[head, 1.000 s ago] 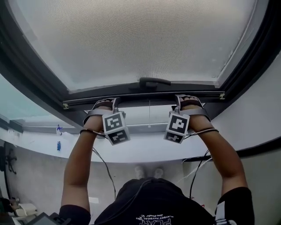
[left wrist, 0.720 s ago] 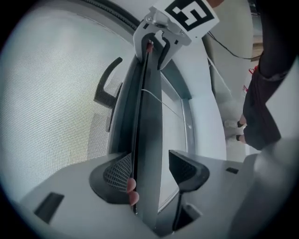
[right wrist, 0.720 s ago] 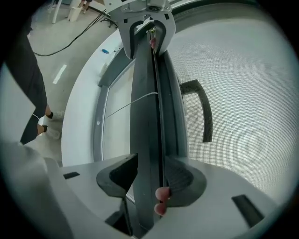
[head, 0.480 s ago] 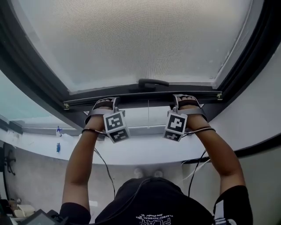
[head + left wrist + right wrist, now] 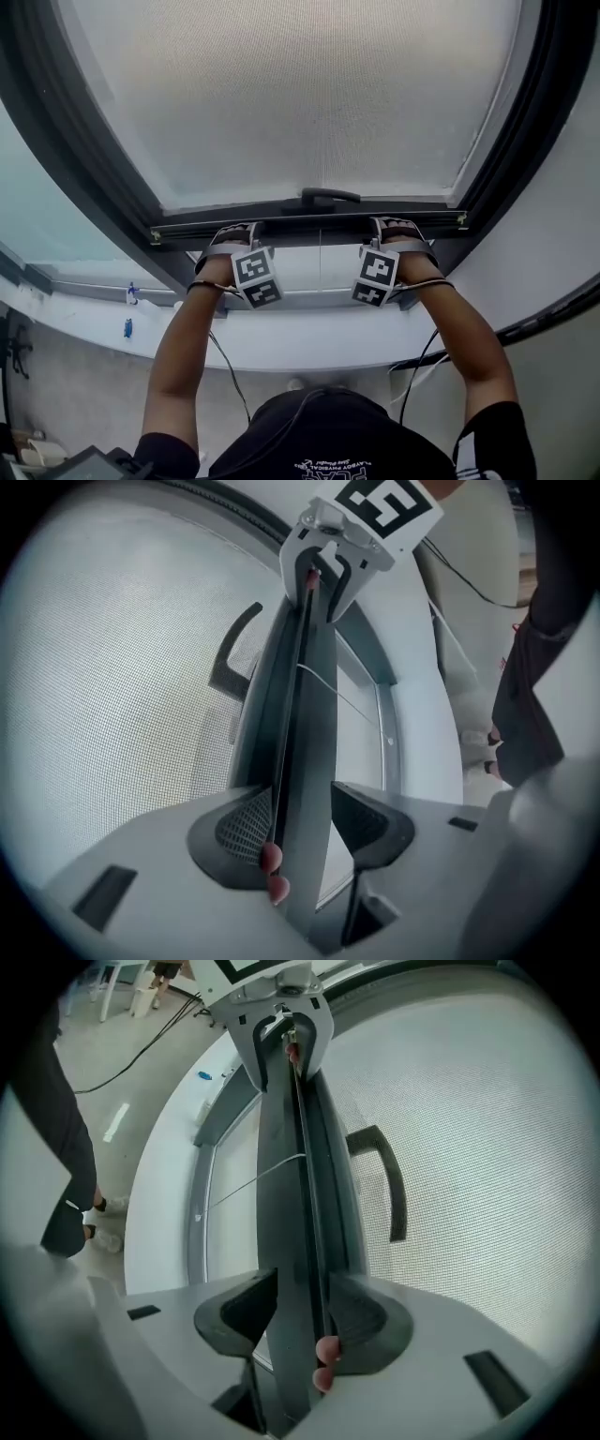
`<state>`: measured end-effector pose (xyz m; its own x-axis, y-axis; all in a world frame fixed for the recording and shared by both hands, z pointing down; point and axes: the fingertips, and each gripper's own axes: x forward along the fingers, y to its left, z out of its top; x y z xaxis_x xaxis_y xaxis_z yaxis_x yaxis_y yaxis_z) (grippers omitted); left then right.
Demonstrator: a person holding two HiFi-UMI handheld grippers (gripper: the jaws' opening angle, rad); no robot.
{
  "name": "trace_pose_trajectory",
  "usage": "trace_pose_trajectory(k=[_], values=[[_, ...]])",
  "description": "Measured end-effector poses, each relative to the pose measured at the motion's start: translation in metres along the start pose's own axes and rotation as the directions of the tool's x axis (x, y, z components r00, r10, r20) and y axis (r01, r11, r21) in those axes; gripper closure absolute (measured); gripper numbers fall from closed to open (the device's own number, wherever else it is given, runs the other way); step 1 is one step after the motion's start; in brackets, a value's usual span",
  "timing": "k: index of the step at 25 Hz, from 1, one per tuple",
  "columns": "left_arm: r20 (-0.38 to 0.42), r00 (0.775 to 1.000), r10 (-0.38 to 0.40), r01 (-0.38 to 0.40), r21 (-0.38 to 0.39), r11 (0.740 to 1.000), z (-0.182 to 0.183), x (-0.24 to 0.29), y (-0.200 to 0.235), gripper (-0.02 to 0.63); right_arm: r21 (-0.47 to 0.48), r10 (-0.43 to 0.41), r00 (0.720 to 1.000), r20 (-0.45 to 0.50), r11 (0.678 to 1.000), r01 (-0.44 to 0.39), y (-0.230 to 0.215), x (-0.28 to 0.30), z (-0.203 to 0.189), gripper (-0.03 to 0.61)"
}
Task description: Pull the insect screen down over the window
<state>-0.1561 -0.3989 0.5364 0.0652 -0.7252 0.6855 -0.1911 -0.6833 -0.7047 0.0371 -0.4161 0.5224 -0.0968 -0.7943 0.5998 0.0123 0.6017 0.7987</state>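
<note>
1. Two tools hold onto the insect screen, one on each side of the black handle that sits at the middle of the screen's bottom bar.
2. The left tool straddles the bottom bar towards its left end. Its jaws have just been closing with the bar between them, and in the left gripper view both pads lie against the bar's sides. Two fingertips show beside the left pad.
3. The right tool straddles the same bar towards its right end. In the right gripper view its jaws are clamped on the bar, one pad on each side.
4. The grey mesh fills most of the dark window frame, from the top edge down to the bar. The bar runs level from one side of the frame to the other.
5. Below the bar a strip of window is not yet covered, and a thin cord hangs down across that strip.
6. Both forearms reach up from the bottom edge of the head view to the bar. A white sill curves under the frame, and shoes show on the floor below.
</note>
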Motion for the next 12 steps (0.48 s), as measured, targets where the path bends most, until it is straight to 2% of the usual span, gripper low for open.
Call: trace_pose_trajectory(k=[3,6,10,12], values=[[0.028,1.0,0.011,-0.009,-0.077,0.997,0.003,-0.011,0.003,0.413,0.022,-0.057,0.997,0.046,0.998,0.056,-0.005,-0.016,0.008,0.399],[0.125,0.991,0.046,-0.023,-0.182,0.983,0.016,-0.042,0.021,0.413,0.122,-0.115,0.985,0.125,0.988,0.1,-0.017,-0.039,0.02,0.399],[0.293,0.95,0.112,0.0,-0.355,0.935,0.045,-0.09,0.037,0.425,0.316,-0.211,0.949,0.233,0.94,0.132,-0.037,-0.076,0.028,0.4],[0.321,0.931,0.172,-0.022,-0.42,0.907,0.05,-0.107,0.04,0.452,0.383,-0.277,0.919,0.282,0.91,0.157,-0.04,-0.094,0.029,0.454]])
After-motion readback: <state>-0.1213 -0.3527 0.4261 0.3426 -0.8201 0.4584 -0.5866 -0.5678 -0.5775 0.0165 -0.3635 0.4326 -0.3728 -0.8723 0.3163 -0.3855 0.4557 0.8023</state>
